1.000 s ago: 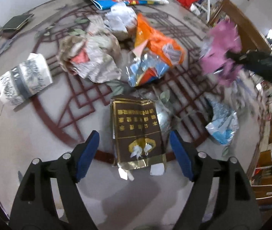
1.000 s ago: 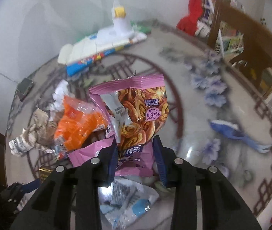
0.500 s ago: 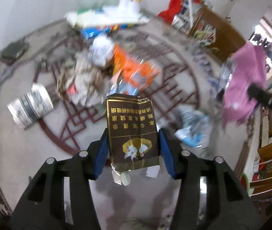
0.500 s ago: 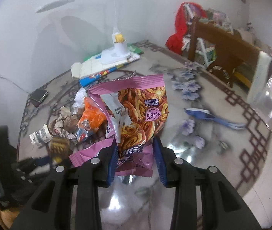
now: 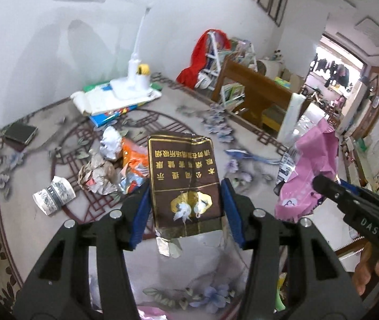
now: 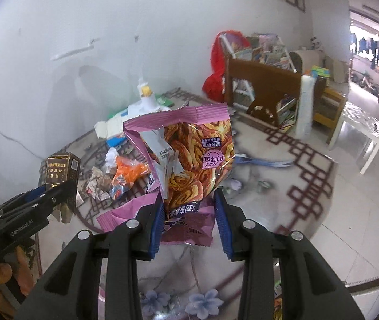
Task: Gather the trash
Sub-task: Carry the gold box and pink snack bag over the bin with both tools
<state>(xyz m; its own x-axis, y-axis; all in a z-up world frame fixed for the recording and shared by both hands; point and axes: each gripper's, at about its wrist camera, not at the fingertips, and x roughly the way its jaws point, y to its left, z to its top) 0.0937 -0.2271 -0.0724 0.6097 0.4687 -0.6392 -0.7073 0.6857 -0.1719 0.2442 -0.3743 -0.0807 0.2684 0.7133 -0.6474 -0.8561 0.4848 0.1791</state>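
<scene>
Holding one piece of trash in each tool, both lifted off the table point(image 5: 56, 229). Leftover pile point(image 5: 114, 165) sits ahead and left of both tools, on the table's patterned middle: crumpled paper, orange wrapper point(image 5: 133, 157), rolled paper point(image 5: 54, 195) furthest left. Left gripper point(image 5: 184, 213) is nearer it, judging by both views. Right gripper point(image 6: 189, 221) is closed on the lower end of the pink snack bag point(image 6: 189, 165), long axis upright, top flopping open. Left gripper's jaws are pinched on the sides of the flattened brown cigarette pack point(image 5: 184, 176), long axis pointing away along the fingers. No bin visible, so drop-off direction can't be told.
</scene>
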